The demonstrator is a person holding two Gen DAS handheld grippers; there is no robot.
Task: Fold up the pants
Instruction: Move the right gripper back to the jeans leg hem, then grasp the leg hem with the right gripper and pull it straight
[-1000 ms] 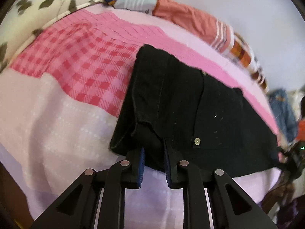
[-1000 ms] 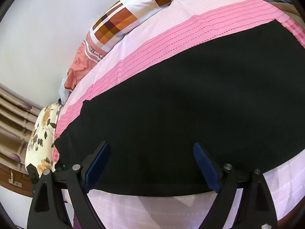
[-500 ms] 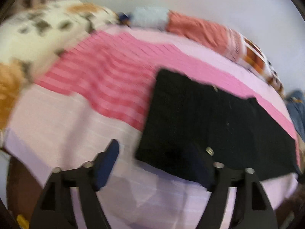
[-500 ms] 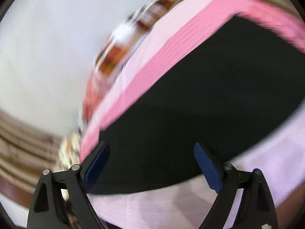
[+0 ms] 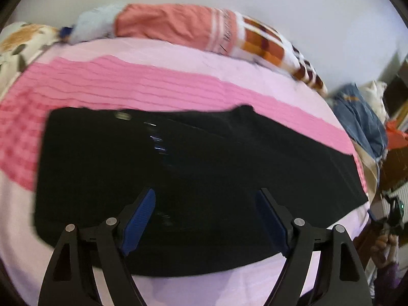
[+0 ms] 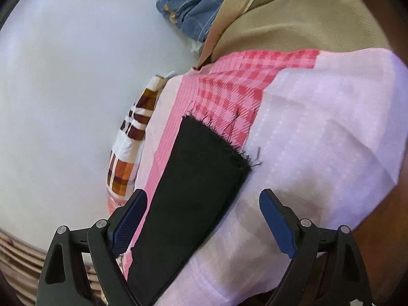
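The black pants lie flat along the pink bed sheet, folded lengthwise, waist at the left and legs running to the right. My left gripper is open and empty, hovering over the middle of the pants near the front edge. In the right wrist view the frayed leg end of the pants lies on the sheet. My right gripper is open and empty, just above the leg, its left finger past the leg's far edge and its right finger over bare sheet.
A rolled orange and checked blanket lies along the wall at the back of the bed. Blue jeans and a tan cloth sit past the leg end. A floral pillow is at the far left.
My left gripper let go of the waist, opened, and swung right over the middle of the pants. My right gripper, open throughout, swung from the pants' middle to the frayed leg end.
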